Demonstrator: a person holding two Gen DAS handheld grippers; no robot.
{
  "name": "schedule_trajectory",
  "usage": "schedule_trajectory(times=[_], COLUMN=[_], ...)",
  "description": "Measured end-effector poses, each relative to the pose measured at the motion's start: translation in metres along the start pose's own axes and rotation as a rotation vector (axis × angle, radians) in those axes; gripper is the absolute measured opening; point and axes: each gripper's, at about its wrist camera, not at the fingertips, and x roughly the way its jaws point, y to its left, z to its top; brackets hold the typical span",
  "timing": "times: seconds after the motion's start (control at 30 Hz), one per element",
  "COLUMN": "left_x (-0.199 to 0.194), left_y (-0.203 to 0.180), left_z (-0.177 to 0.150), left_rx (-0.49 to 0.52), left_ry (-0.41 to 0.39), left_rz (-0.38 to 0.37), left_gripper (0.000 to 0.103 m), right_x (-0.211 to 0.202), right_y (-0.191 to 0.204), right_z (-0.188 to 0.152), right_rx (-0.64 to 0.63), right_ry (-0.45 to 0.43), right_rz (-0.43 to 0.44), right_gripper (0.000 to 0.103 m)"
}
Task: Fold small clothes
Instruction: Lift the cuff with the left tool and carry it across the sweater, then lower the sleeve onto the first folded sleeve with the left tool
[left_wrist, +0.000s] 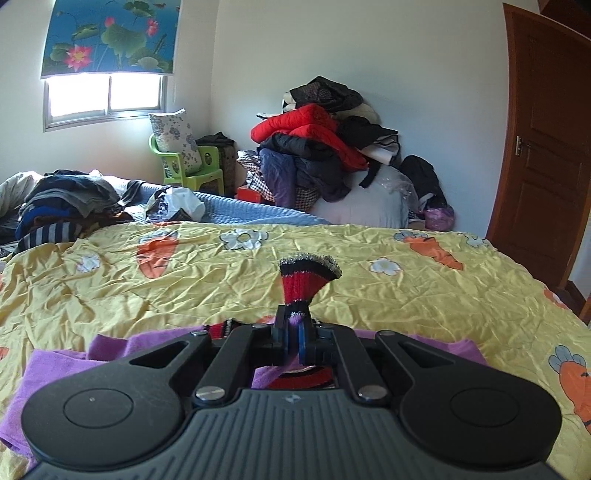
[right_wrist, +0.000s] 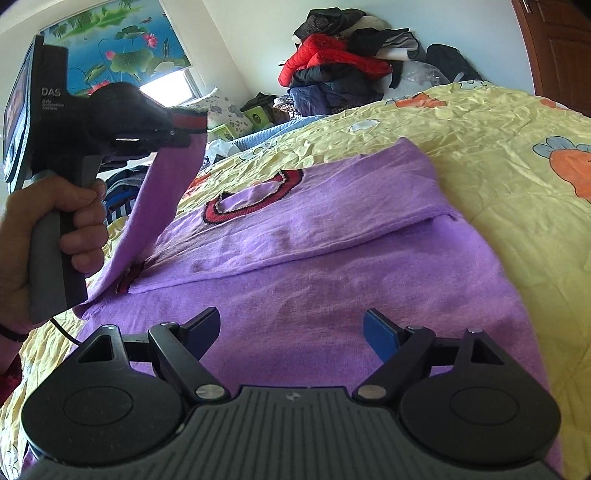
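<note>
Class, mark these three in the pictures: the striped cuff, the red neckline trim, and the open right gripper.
striped cuff (left_wrist: 308, 275), left wrist view, on its red band beyond the pinching fingers.
red neckline trim (right_wrist: 255, 197), right wrist view, on the collar opening.
right gripper (right_wrist: 291, 332), right wrist view, midway between its open fingertips.

I see the sweater (right_wrist: 332, 258) lying flat on the bedspread (right_wrist: 498, 147), my landmark, near its front edge. One sleeve (right_wrist: 162, 206) rises off the bedspread at the sweater's left, its cuff (left_wrist: 308, 273) in my left gripper (left_wrist: 295, 332). My right gripper (right_wrist: 291, 332) hangs over the sweater's near end. Behind the bedspread's far edge stands a clothes pile (left_wrist: 317, 147).
</note>
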Motion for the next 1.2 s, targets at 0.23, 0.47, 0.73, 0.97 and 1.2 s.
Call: schedule_trajectory(times=[0.23,0.47,0.73,0.97,1.2], left_x=[0.002,0.007,0.024,0.031,0.034], left_y=[-0.028,-0.054,-0.069,-0.075,-0.083], left_z=[-0.001,-0.007,-0.023,-0.034,-0.039], left_rx=[0.029,0.053,0.083,0.103,0.115], left_ry=[0.005,0.019,0.067,0.105,0.130], left_rz=[-0.031,-0.059,-0.062,-0.074,-0.088], left_gripper=[0.005,0.005,0.005,0.005,0.005], right_x=[-0.004,-0.006,-0.007,-0.008,-0.009], right_y=[-0.004,-0.007,-0.008,-0.008,-0.010], right_z=[-0.002,-0.003,-0.004,-0.004,-0.004], right_rx=[0.011,0.019,0.017,0.017,0.017], right_ry=[-0.006,-0.009,-0.008,-0.007,-0.008], right_rz=[0.004,0.004,0.000,-0.002,-0.005], right_gripper=[0.084,0.084,0.084,0.085,0.085])
